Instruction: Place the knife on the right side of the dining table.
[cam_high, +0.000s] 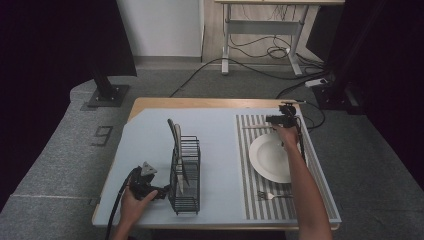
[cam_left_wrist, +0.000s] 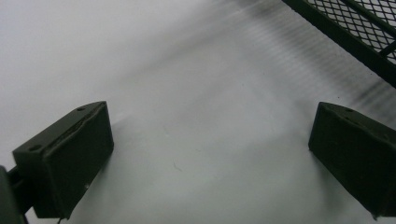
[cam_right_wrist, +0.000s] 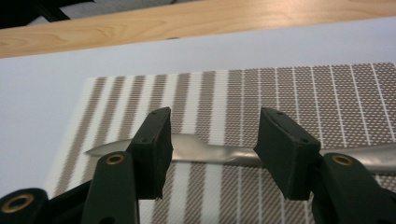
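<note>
We see a knife (cam_right_wrist: 210, 156) lying flat on the striped placemat (cam_high: 250, 165) near the far right corner of the counter (cam_high: 150, 145), its blade pointing toward the middle of the counter. The right tongs (cam_right_wrist: 211, 149) stand open over it — one jaw on each side of the blade, with the metal passing between them; we cannot tell whether either jaw touches it. In the high view the right tongs (cam_high: 280, 120) sit at the far edge of the placemat, just beyond a white plate (cam_high: 270, 157). A fork (cam_high: 272, 195) lies on the placemat on the near side of the plate.

Toward the middle of the counter stands a black wire rack (cam_high: 186, 175) with a plate-like piece upright in it. Near the near left corner we find the left tongs (cam_high: 159, 192), just beside the rack. They are wide open — the left tongs (cam_left_wrist: 210, 154) hang over bare counter (cam_left_wrist: 187, 93), with the rack's (cam_left_wrist: 355, 28) mesh at the edge.
</note>
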